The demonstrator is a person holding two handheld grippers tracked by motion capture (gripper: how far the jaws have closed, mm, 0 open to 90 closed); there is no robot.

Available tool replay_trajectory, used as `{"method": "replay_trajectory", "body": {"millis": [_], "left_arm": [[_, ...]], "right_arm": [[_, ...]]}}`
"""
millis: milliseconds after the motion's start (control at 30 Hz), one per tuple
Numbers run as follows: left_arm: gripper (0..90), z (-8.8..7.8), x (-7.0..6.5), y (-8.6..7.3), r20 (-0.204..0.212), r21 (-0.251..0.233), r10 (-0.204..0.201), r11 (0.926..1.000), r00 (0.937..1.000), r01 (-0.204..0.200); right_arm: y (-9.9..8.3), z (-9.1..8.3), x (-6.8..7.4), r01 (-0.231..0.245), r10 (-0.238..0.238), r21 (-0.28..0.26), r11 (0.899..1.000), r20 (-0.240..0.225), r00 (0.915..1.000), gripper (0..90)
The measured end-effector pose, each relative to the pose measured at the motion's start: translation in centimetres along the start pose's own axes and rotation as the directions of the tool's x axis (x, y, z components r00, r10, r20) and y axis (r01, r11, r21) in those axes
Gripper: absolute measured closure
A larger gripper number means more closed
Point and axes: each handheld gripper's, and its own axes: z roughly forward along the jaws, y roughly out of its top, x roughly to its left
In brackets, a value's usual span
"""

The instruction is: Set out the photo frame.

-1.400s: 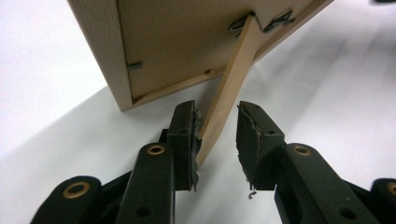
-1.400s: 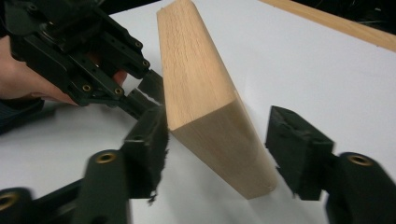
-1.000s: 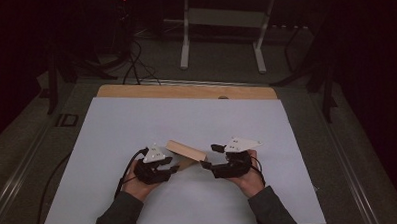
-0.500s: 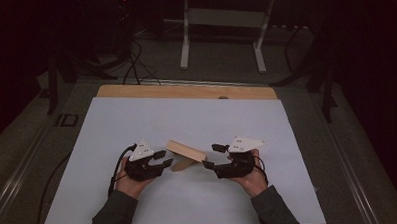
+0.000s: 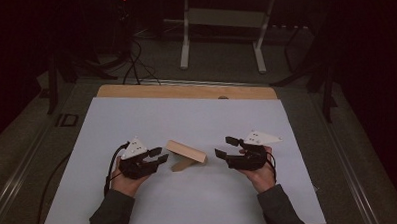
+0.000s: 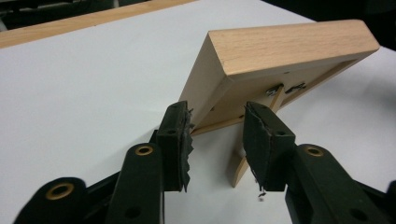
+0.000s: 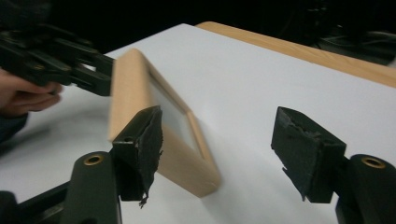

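Observation:
A light wooden picture frame (image 5: 187,151) stands tilted on the white table, propped on its back stand (image 5: 181,165). My left gripper (image 5: 160,154) is just left of it with the jaws apart. They have just been closing, and nothing is gripped between the pads. In the left gripper view the frame's back (image 6: 289,44) and stand (image 6: 238,168) lie just beyond the left gripper (image 6: 217,109). My right gripper (image 5: 223,146) is to the frame's right, open wide and empty. The right gripper view shows the frame's front (image 7: 135,88) past the right gripper (image 7: 218,116).
The white tabletop (image 5: 186,117) spreads wide around the frame, with a wooden strip (image 5: 186,91) along its far edge. Beyond that are a dark floor, cables (image 5: 135,64) and the legs of a white stand (image 5: 185,37).
Both hands have drawn outward from the frame, the left to the left and the right to the right. The frame, earlier close between the grippers, now stands alone on its stand.

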Motion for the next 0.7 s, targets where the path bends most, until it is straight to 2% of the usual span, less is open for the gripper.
{"method": "replay_trajectory", "body": {"millis": [67,100,167,267,367,633,700], "left_arm": [[62.3,0.0,0.0,0.0,0.0,0.0,0.0,1.0,1.0,0.0],[62.7,0.0,0.0,-0.1,0.007,0.005,-0.006,1.0,1.0,0.006],[64.5,0.1,0.0,-0.1,0.023,0.013,-0.004,0.9999,0.9997,0.003],[65.1,0.2,-0.2,-0.1,0.02,0.017,0.005,0.9998,0.9998,-0.005],[67.4,0.3,-0.3,-0.1,0.021,0.011,0.007,0.9999,0.9998,-0.008],[78.6,1.0,-0.7,-0.1,0.035,0.035,0.028,0.999,0.999,-0.029],[81.5,1.3,-0.9,0.0,0.034,0.045,0.033,0.9984,0.9989,-0.035]], "right_arm": [[-0.1,0.0,-0.1,-0.007,0.007,0.002,1.0,0.006,1.0,34.0],[-0.5,0.2,-0.5,-0.017,0.017,0.009,1.0,0.024,0.9996,37.7],[-0.8,0.4,-0.8,-0.032,0.032,0.012,0.999,0.03,0.999,41.1],[-1.2,0.7,-1.1,-0.056,0.056,0.012,0.998,0.032,0.9979,46.9],[-1.5,1.1,-1.0,-0.061,0.06,0.024,0.998,0.042,0.9973,54.2],[-1.9,2.4,0.2,-0.013,0.01,0.067,0.998,0.034,0.9994,84.7],[-2.0,2.8,0.5,0.003,-0.006,0.086,0.996,0.033,0.9994,89.5]]}}
